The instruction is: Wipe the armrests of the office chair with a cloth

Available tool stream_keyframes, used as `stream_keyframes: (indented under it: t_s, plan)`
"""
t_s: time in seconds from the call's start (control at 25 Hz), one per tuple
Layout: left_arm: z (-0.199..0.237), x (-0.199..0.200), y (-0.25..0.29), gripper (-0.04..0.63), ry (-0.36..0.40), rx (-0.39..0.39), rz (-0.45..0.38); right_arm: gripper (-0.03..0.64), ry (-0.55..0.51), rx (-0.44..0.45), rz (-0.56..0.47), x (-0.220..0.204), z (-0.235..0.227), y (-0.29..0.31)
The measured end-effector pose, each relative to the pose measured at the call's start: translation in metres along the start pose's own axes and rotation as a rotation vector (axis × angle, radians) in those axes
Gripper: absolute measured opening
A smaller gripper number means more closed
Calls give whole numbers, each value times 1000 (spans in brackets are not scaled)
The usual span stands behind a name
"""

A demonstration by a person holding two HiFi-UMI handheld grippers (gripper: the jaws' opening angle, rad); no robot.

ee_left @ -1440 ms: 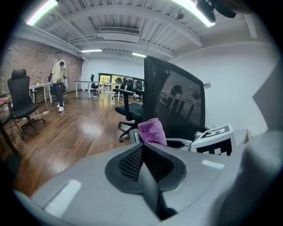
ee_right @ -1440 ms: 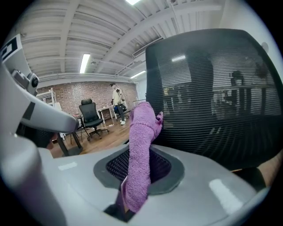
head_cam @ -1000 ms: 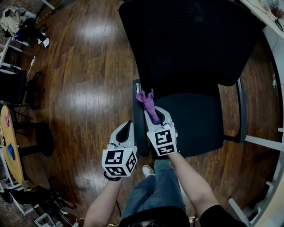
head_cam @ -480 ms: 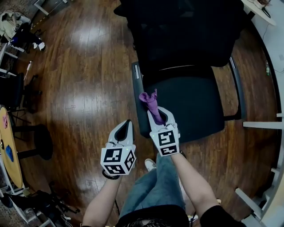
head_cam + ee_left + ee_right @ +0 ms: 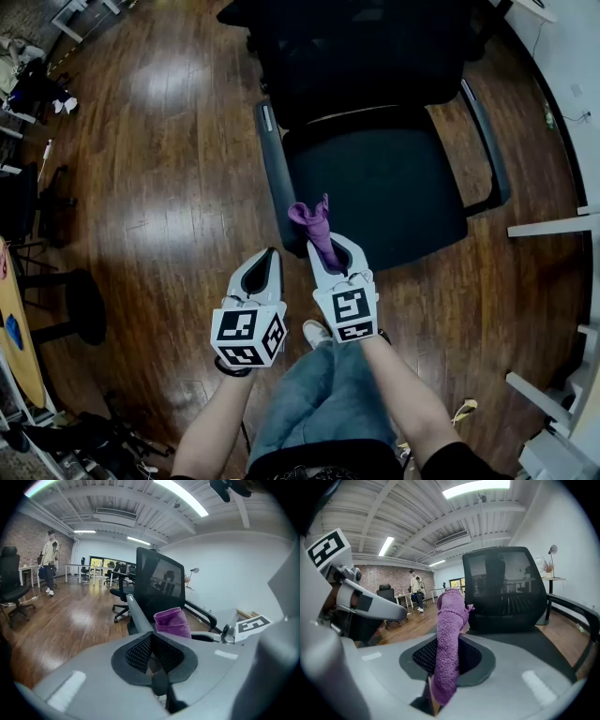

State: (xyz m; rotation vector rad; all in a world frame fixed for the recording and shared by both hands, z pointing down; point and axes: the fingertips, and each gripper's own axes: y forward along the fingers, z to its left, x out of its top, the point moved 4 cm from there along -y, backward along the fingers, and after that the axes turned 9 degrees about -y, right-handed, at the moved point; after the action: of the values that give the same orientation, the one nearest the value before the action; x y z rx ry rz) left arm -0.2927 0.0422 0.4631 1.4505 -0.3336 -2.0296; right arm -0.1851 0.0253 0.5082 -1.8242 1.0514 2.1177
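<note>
Right gripper (image 5: 330,249) jaws clenched on the purple cloth (image 5: 313,223), which sticks up past them | left gripper (image 5: 269,257) jaws pressed together, nothing between | we see the cloth over the office chair (image 5: 394,187) seat's front corner, just beside one armrest (image 5: 275,178)'s near end | chair stands on the wood floor (image 5: 159,187).

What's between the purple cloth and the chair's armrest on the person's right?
Only the chair's black seat. The head view shows nothing lying on it between the cloth and that armrest.
</note>
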Motion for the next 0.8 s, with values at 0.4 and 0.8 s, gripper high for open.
stream_keyframes:
  t_s: [0.4, 0.8]
  plan:
    - [-7, -49, 11, 5, -16, 26, 25, 72, 76, 26, 32, -64, 13, -18]
    - [5, -92, 32, 5, -38, 98, 3, 72, 127, 100, 91, -137, 14, 10]
